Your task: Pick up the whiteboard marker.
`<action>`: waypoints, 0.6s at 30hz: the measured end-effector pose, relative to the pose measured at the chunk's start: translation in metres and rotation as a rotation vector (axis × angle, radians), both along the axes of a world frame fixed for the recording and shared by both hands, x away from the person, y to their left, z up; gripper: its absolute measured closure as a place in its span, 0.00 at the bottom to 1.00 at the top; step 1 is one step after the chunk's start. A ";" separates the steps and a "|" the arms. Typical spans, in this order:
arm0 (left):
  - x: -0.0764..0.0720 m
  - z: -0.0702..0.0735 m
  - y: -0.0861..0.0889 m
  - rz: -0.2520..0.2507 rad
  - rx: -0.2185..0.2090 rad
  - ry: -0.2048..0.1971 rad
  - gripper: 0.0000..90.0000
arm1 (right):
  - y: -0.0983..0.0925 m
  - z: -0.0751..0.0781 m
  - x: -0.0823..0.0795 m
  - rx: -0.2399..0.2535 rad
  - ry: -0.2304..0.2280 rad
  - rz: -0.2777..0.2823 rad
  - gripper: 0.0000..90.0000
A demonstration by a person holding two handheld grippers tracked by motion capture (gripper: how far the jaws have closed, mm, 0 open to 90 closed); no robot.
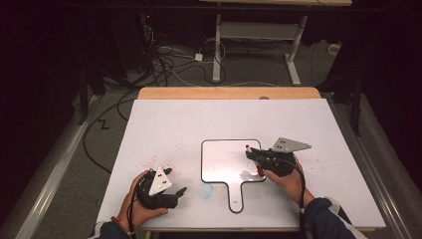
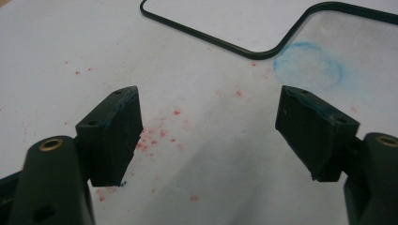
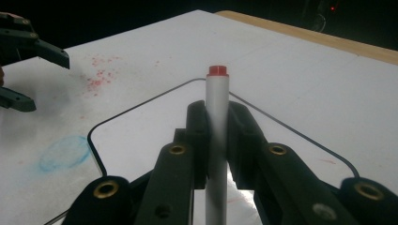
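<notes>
A small white paddle-shaped whiteboard [image 1: 219, 152] with a black rim lies flat in the middle of the table, handle toward me. My right gripper [image 1: 251, 155] hovers over the board's right edge, shut on a white marker [image 3: 217, 136] with a red end cap [image 3: 218, 71]; the marker stands upright between the jaws. The board's rim [image 3: 141, 105] curves under it. My left gripper [image 1: 176, 181] rests near the table's front left, open, its pads [image 2: 115, 136] wide apart with nothing between them. The board's rim [image 2: 263, 51] lies just ahead of it.
The table carries a white sheet [image 1: 164, 124] with red specks [image 1: 157, 162] at its left and a blue smudge [image 1: 205, 190] beside the board's handle. A wooden table edge [image 1: 229, 92] shows at the back. Cables [image 1: 169, 64] and desk legs [image 1: 217, 50] are on the floor beyond.
</notes>
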State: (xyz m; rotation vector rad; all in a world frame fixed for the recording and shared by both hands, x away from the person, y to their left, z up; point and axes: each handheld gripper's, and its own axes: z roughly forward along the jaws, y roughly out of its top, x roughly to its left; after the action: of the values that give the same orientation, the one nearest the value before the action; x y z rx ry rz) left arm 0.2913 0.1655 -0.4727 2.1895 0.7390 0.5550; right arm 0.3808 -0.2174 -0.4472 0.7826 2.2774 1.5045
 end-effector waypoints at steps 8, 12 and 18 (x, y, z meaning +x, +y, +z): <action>0.002 -0.002 -0.002 -0.014 0.010 0.013 0.25 | -0.003 0.017 -0.002 0.006 -0.007 -0.006 0.90; 0.004 -0.002 -0.001 -0.007 0.001 0.015 0.25 | -0.005 0.021 -0.003 0.003 -0.008 -0.003 0.90; 0.006 -0.004 0.000 -0.004 0.003 0.019 0.25 | -0.005 0.020 0.001 0.005 -0.005 0.008 0.90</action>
State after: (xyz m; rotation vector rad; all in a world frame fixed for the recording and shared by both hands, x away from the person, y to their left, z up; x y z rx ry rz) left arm 0.2975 0.1660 -0.4766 2.2015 0.7443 0.5347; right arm 0.3813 -0.2227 -0.4273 0.7707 2.2770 1.5141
